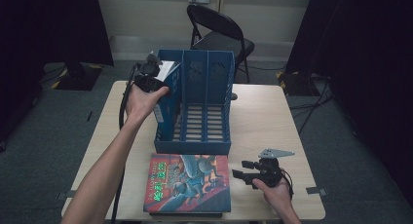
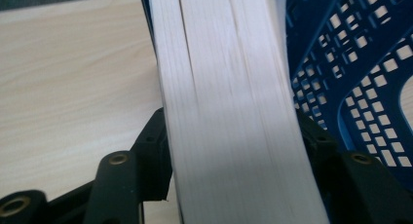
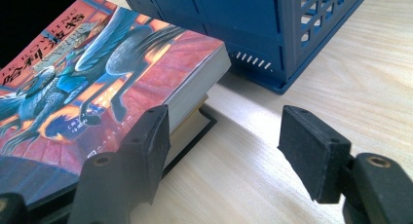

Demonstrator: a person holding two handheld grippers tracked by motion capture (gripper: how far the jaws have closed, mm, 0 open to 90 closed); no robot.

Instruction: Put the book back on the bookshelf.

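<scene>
My left gripper (image 1: 155,74) straddles the white-paged book (image 2: 229,112) standing in the blue file rack's (image 1: 207,78) left slot, jaws loose beside its pages. Right gripper (image 1: 246,170) hovers wide open and empty beside the colourful book (image 1: 187,182) lying flat on the table (image 1: 258,117).

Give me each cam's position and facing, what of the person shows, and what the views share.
High view: above the person's side, looking forward and down on the table; both forearms, left tongs, right tongs.
Left gripper view: on the left tongs, looking along a book's white page edge between its jaws, beside the blue file rack.
Right gripper view: on the right tongs, low over the table, facing the illustrated book; open jaws.
Shared: rack and illustrated book appear in the high and right gripper views.
</scene>
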